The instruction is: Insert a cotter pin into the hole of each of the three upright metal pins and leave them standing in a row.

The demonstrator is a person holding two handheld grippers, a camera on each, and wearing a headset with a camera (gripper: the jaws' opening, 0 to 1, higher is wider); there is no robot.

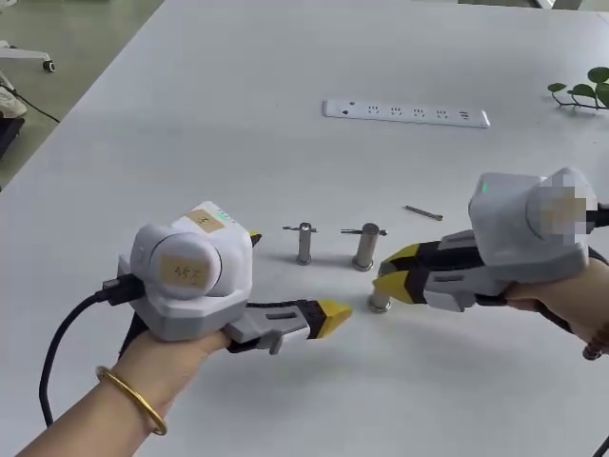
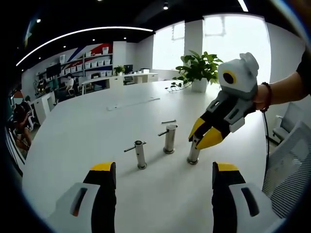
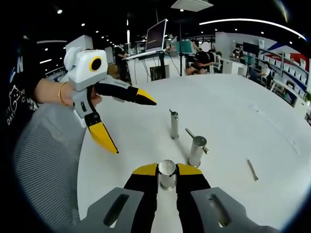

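On matte white table [image 1: 285, 67], right gripper [image 1: 384, 276] tight around shiny cylindrical metal pin [image 3: 167, 175], left gripper [image 2: 164, 169] wide.

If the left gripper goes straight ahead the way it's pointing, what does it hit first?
Probably the nearest upright pin, already carrying a cotter pin; it stands slightly left of centre between the open jaws, though depth is unclear.

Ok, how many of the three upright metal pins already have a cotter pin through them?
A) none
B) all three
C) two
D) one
C: the left pin and the middle pin each carry a cotter pin crosswise near the top. The third pin, gripped by the right claw, shows none, and a loose cotter pin lies on the table.
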